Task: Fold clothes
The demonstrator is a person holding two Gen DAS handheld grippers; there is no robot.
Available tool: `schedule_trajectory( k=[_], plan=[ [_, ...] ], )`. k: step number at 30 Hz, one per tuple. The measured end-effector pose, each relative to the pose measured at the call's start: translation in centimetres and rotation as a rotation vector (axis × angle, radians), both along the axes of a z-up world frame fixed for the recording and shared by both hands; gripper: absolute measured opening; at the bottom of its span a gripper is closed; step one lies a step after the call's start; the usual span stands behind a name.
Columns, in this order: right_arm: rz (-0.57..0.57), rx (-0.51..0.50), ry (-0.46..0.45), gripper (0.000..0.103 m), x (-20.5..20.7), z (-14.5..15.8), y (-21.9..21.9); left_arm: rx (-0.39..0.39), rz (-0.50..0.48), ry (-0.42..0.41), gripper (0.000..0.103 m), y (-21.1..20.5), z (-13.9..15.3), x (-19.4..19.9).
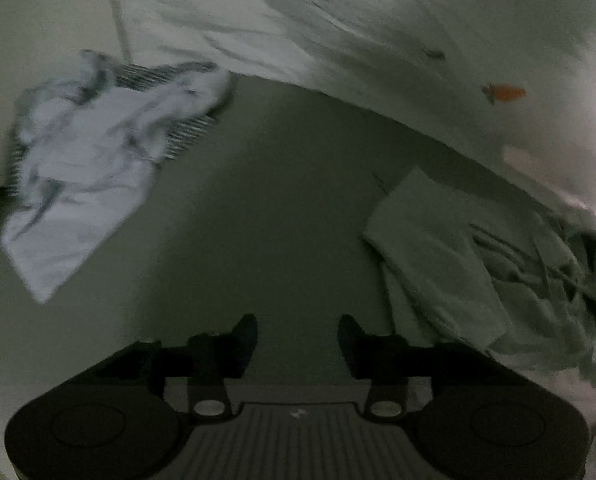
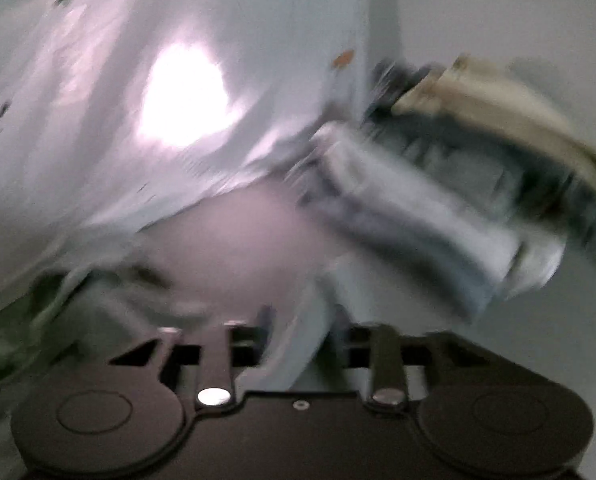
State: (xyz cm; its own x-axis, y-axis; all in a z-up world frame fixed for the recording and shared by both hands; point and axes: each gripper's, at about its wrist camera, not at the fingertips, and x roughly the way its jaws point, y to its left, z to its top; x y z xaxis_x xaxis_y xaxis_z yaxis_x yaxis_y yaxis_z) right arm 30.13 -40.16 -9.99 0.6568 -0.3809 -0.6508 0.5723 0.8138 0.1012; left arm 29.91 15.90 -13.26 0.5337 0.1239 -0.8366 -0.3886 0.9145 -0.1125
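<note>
Clothes: crumpled pale garment (image 1: 86, 160) left, greenish garment (image 1: 478, 264) right on bed. Left gripper (image 1: 297, 336) wide, empty. Right gripper (image 2: 298, 320) blurred, pale cloth strip (image 2: 302, 344) between parted fingers; grip unclear.

Your left gripper (image 1: 297, 336) is matte black: two stubby dark fingers (image 1: 242, 340), rounded housings with circular recesses either side, a ribbed grey plate between, and silver pivot rivets (image 1: 209, 406). Your right gripper (image 2: 298, 320) matches it, blurred, with flat linkage bars (image 2: 384, 360).
</note>
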Motion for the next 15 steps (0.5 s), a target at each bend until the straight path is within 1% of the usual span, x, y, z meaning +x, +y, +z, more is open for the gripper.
schedule_trajectory(
  k=[1,2,3,4,5,7,9,10,12,15],
  plan=[
    [0.017,0.069,0.000,0.043,-0.2,-1.0,1.2,-0.009,-0.026,0.008,0.061,-0.3,-0.5,0.9],
    [0.033,0.138,0.000,0.043,-0.5,-1.9,2.4,-0.015,-0.055,0.013,0.062,-0.6,-1.0,1.9],
    [0.042,0.220,0.004,0.045,-0.4,-3.1,2.9,-0.020,-0.086,0.016,0.063,-0.9,-1.5,3.0],
    [0.045,0.324,0.012,0.046,-0.4,-4.2,3.9,-0.024,-0.116,0.014,0.067,-1.2,-1.9,4.1],
    [0.054,0.365,0.030,0.046,-0.4,-5.0,4.8,-0.028,-0.144,0.011,0.071,-1.5,-2.2,5.3],
    [0.072,0.446,0.065,0.047,-0.3,-6.6,6.5,-0.029,-0.188,0.004,0.072,-2.1,-3.0,7.9],
    [0.090,0.528,0.101,0.048,-0.1,-8.1,8.3,-0.018,-0.213,-0.005,0.072,-2.8,-3.6,10.7],
    [0.086,0.528,0.106,0.050,0.2,-8.3,8.5,-0.012,-0.215,-0.012,0.072,-3.1,-4.0,12.0],
    [0.078,0.518,0.108,0.056,0.7,-8.4,9.0,-0.019,-0.208,0.005,0.072,-3.3,-4.8,14.2],
    [0.059,0.524,0.102,0.057,1.6,-8.4,9.3,-0.055,-0.183,0.018,0.072,-3.1,-6.0,16.8]
  ],
)
